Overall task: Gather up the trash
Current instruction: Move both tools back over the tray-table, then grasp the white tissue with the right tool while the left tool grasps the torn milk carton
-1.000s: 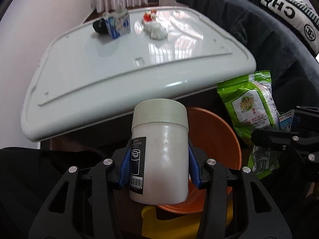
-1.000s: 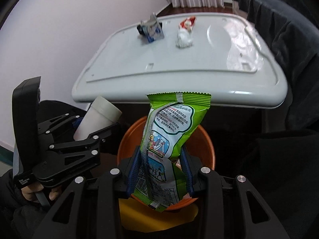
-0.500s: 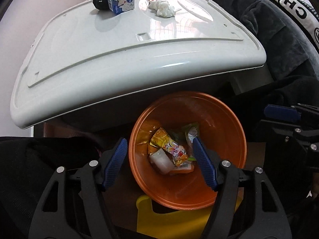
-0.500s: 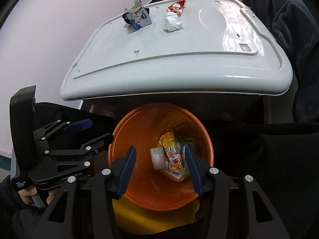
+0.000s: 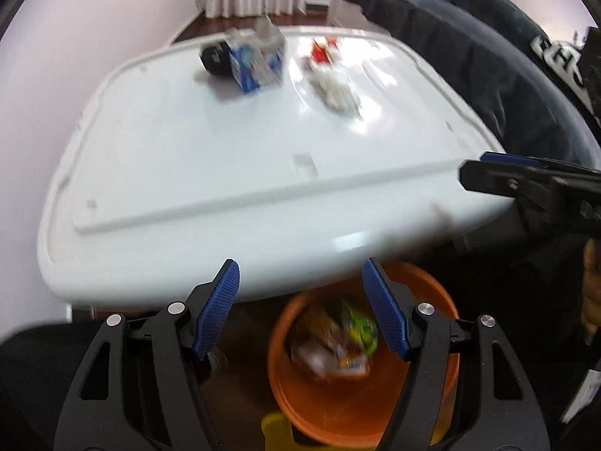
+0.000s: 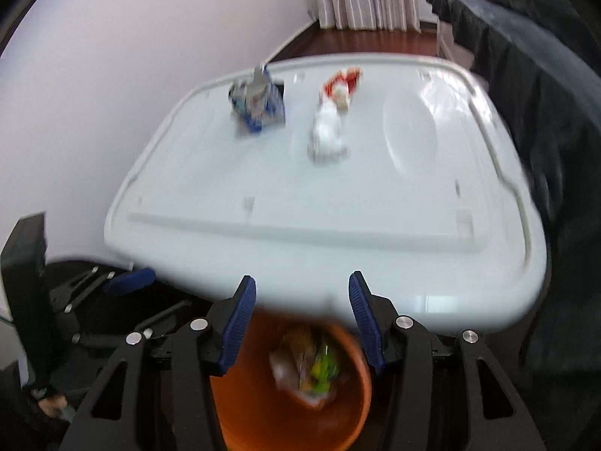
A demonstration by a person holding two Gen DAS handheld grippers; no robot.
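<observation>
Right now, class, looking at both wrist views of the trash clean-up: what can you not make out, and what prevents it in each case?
- Orange bin contents, both views: motion blur; individual wrappers are unreadable.
- Carton print, both views: blurred and far off.
- Dark object behind the carton, left wrist view: partly hidden, identity unclear.
- Yellow item under the bin, left wrist view: cut off by the bottom edge.
- Right hand-held gripper, left wrist view: cut off by the right edge.
</observation>
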